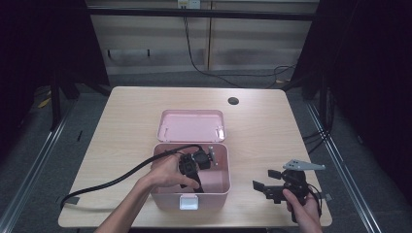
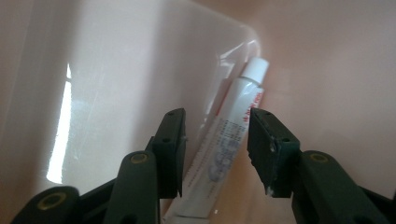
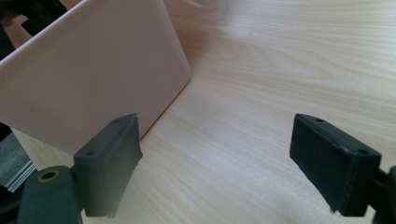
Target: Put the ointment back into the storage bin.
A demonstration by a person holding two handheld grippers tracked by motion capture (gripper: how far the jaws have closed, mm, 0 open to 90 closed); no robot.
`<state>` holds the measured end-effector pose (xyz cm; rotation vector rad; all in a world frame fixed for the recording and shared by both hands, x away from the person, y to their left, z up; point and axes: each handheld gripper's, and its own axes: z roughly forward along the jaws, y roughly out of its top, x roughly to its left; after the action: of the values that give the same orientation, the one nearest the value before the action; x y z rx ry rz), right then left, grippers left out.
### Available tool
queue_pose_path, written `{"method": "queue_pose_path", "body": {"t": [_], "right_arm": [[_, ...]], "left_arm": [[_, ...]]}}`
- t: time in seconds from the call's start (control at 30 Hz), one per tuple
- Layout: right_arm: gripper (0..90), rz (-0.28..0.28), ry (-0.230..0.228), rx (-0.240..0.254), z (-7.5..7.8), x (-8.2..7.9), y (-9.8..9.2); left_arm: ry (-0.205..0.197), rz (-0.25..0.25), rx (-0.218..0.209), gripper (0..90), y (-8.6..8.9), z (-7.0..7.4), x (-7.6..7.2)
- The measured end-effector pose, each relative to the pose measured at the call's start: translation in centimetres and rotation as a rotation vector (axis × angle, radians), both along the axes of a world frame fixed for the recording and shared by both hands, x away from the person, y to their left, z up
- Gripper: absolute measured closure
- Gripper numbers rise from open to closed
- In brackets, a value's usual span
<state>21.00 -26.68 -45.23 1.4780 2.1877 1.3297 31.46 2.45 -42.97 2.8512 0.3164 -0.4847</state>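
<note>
Reaching down into the pink box [image 1: 217,167], left hand-held gripper [image 2: 215,140] straddles a tube [image 2: 229,140], seemingly untouched; right hand-held gripper [image 3: 215,163] gapes.

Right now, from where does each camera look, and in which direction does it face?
High view: above the person's side, facing forward and down on the table; both forearms and tools show.
Left gripper view: on the left tool inside the pink box, facing a white tube; its open jaws show.
Right gripper view: on the right tool, low over the table beside the box; open jaws.
All three views share the box.
</note>
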Motion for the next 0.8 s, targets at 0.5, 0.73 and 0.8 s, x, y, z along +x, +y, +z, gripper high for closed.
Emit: {"method": "queue_pose_path", "body": {"t": [0.5, 0.73, 0.8], "right_arm": [[16.1, 0.004, -0.002, -0.002, 0.0, 0.0, 0.0], [16.1, 0.001, -0.001, -0.004, 0.0, 0.0, 0.0], [16.1, -0.001, 0.0, -0.001, 0.0, 0.0, 0.0]], "left_arm": [[-0.049, 0.007, -0.04, 59.9, 1.0, 2.3, -0.4], [-0.074, -0.006, -0.089, 59.3, 1.5, 3.6, -1.0], [-0.079, -0.004, -0.1, 58.9, 1.8, 4.1, -1.1]]}}
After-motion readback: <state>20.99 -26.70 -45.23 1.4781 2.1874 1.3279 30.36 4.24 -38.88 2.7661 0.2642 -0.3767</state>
